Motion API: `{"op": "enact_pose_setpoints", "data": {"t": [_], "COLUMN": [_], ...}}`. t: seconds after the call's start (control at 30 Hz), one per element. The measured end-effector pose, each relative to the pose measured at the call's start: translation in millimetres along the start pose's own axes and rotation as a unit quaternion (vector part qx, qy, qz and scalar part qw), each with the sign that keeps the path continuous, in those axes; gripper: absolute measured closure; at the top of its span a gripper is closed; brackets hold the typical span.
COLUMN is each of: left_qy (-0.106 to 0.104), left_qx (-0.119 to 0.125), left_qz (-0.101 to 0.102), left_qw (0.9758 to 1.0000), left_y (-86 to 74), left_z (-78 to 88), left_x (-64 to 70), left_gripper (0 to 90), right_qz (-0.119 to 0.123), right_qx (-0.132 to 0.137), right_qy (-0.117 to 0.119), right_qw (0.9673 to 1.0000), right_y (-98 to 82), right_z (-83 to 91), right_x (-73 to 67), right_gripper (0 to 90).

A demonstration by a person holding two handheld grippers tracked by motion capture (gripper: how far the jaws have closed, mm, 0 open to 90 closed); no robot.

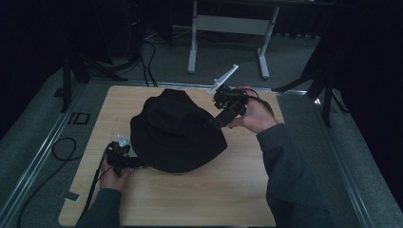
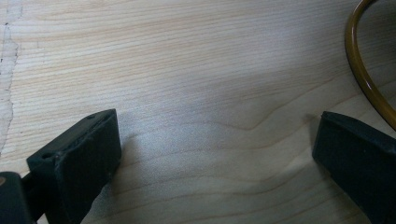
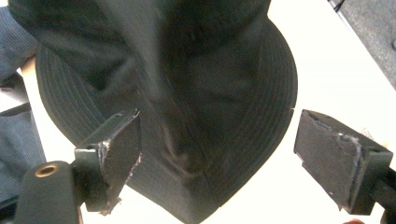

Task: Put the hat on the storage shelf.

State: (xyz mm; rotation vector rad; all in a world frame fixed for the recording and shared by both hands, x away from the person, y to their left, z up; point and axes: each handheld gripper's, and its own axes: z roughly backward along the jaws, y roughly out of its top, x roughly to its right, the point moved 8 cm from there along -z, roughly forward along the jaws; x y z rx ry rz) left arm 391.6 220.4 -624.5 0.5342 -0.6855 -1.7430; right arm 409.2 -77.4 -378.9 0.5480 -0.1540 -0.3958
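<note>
Because the wooden table [image 1: 228, 199] keeps bare board in front and to the right, you have room to slide or turn things there; its left and far edges lie closer. Your black bucket hat [image 1: 177, 130] sits crown-up near the middle, brim flat on the wood, slightly toward the left. Your right gripper [image 1: 215, 122] hovers over the hat's right brim with jaws spread wide, nothing pinched between them. Your left gripper [image 1: 130, 164] rests low at the hat's left brim, jaws likewise spread over bare wood, gripping nothing.
</note>
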Motion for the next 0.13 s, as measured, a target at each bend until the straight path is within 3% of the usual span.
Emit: {"op": "enact_pose_setpoints", "data": {"t": [0.13], "left_qy": [0.000], "left_qx": [0.000], "left_qz": [0.000], "left_qw": [1.0000], "left_y": [0.0], "left_z": [0.0], "left_x": [0.0], "left_gripper": [1.3], "right_qz": [-0.006], "right_qx": [0.004], "right_qy": [0.001], "right_qw": [1.0000], "right_y": [-9.8], "right_z": [2.2], "right_x": [2.2], "right_gripper": [14.7]}}
